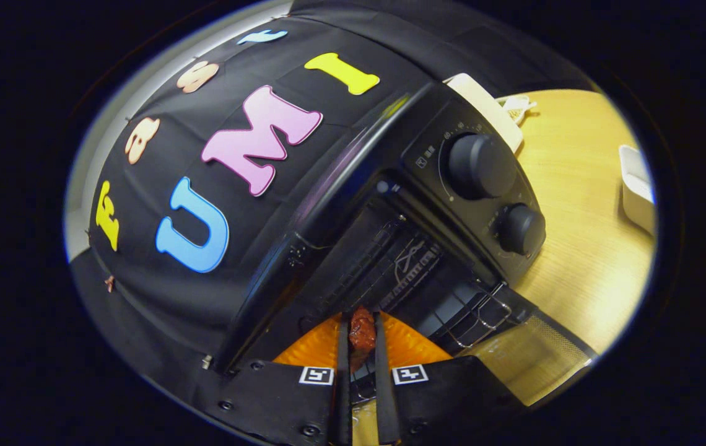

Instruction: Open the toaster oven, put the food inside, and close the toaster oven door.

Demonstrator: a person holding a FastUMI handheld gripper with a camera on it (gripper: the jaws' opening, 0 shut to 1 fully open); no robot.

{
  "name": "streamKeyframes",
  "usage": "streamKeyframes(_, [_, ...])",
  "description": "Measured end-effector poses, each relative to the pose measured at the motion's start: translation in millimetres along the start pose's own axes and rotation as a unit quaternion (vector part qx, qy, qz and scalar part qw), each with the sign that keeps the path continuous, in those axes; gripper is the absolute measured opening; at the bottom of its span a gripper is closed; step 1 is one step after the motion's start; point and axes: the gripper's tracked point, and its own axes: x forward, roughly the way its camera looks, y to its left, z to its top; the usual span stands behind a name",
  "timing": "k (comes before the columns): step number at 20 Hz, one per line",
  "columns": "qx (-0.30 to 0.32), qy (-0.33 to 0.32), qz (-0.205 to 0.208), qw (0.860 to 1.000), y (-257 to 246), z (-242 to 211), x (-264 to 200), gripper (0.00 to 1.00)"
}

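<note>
The claw [362, 337] is gripping the food [362, 331], a small reddish-brown piece, with both fingers [342, 347] nearly closed and pressing on it from either side. It is pointing into the mouth of the oven [353, 204], so the food is sitting right at the opening, just above the front of the rack [409, 260] and not yet resting on it.

The surface [576, 260] is carrying the oven, a wooden top running out past the oven's knob side. The oven is looking strongly tilted in this view, which suggests the claw is being held at an angle; a release from a skewed pose could be sending the food sideways off the rack. The door [532, 356] is lying open below the oven's mouth, its glass hanging just beside the fingers; if the food is dropped too early, it is likely landing on that glass or in the gap at the hinge rather than inside.

The rack's wire front is jutting out of the oven toward the door, and a finger pushed in low could be catching on it. A white dish [638, 186] is sitting well away from the oven. The two knobs [483, 166] beside the mouth are close enough that a wide swing might be nudging one.
</note>
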Motion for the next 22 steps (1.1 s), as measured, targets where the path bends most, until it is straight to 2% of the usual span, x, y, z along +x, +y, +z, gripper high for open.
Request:
streamKeyframes(2, [-0.043, 0.006, -0.023, 0.999, -13, -1, 1, 0.26])
streamKeyframes(3, [-0.068, 0.011, -0.03, 0.997, -19, 0, -1, 0.34])
streamKeyframes(6, [-0.123, 0.039, -0.001, 0.992, -7, -11, -4, 0.58])
streamKeyframes(8, [-0.185, 0.036, -0.004, 0.982, -2, -11, -13, 0.82])
streamKeyframes(9, [-0.212, 0.031, -0.013, 0.977, -3, -10, -19, 0.98])
streamKeyframes(14, [-0.252, 0.06, -0.024, 0.966, -2, -15, -47, 0.98])
streamKeyframes(17, [-0.32, 0.081, -0.03, 0.944, -9, -19, -74, 0.98])
streamKeyframes(22, [-0.377, 0.106, -0.037, 0.919, -14, -20, -108, 0.98])
